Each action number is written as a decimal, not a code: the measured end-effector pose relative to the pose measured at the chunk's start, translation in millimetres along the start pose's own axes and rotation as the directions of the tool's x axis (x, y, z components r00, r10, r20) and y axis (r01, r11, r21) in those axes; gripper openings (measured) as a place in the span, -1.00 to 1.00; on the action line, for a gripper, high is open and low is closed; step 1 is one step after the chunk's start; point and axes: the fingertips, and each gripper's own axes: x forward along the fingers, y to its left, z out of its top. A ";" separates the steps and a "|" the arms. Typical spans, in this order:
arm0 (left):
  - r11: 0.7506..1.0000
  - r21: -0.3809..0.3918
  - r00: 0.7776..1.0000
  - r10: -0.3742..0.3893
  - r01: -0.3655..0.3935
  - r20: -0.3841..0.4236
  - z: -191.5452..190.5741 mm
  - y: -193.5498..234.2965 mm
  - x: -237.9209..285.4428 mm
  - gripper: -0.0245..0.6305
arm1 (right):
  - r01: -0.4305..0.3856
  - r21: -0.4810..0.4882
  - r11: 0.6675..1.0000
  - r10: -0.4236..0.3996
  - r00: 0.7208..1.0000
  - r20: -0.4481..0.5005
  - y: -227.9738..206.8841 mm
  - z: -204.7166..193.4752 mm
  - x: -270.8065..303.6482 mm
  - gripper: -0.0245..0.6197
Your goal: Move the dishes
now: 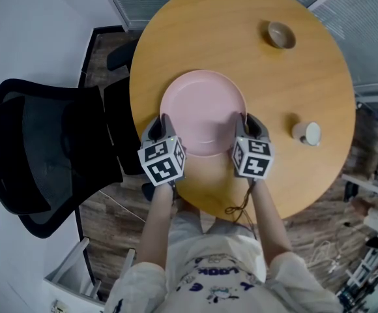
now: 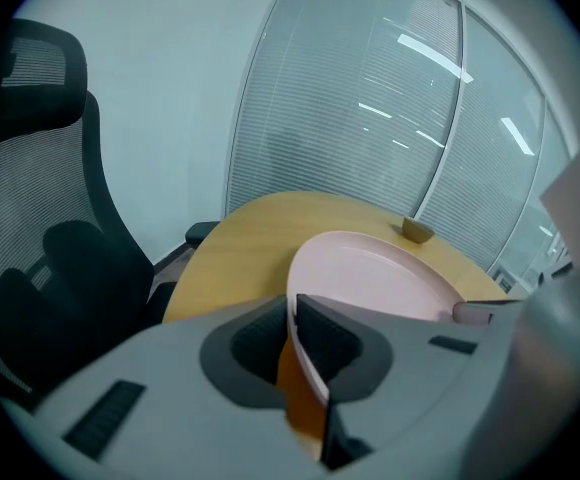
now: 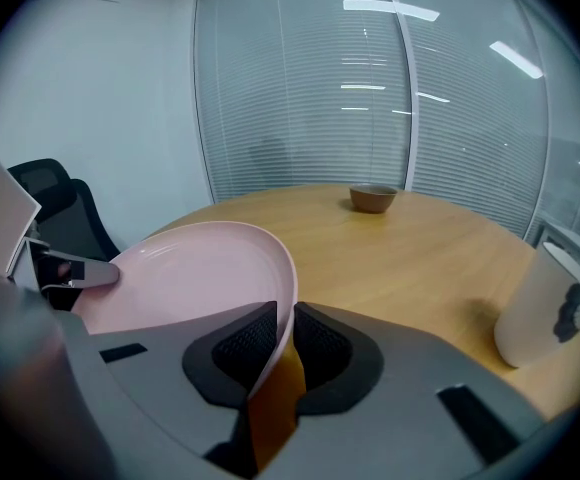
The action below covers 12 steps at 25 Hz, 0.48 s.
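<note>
A large pink plate (image 1: 203, 109) is held over the round wooden table (image 1: 306, 64), near its front edge. My left gripper (image 1: 163, 130) is shut on the plate's (image 2: 380, 273) left rim, and my right gripper (image 1: 244, 129) is shut on its right rim. In the left gripper view the rim runs between the two dark pads (image 2: 328, 340). The right gripper view shows the plate (image 3: 190, 273) pinched the same way, with the left gripper's tip at its far side. A small brown bowl (image 1: 281, 34) sits at the table's far right. A white cup (image 1: 306, 133) lies right of the plate.
A black mesh office chair (image 1: 42, 152) stands left of the table. Glass walls with blinds (image 3: 370, 78) close off the far side. White shelving (image 1: 72, 285) and clutter stand on the wooden floor at the near left and right.
</note>
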 end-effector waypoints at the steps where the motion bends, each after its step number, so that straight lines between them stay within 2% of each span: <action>1: 1.000 0.011 1.000 -0.001 0.001 -0.001 -0.3 0.2 0.6 -0.87 | -0.005 -0.007 1.000 0.005 1.000 -0.001 0.5 -0.4 1.0 -0.80; 5: 1.000 0.023 1.000 -0.007 0.007 0.011 1.3 0.6 -1.1 -0.87 | -0.025 -0.025 0.999 0.024 1.000 -0.014 2.1 -2.1 0.5 -0.79; 8: 1.000 0.023 1.000 -0.019 0.018 0.022 5.9 2.5 -6.4 -0.86 | -0.056 -0.035 0.998 0.056 0.998 -0.020 6.1 -2.9 -2.7 -0.53; 12: 0.999 0.043 0.999 -0.014 0.012 0.038 15.3 5.9 -18.2 -0.86 | -0.049 -0.053 0.997 0.050 0.999 0.019 0.2 10.8 -15.8 -0.52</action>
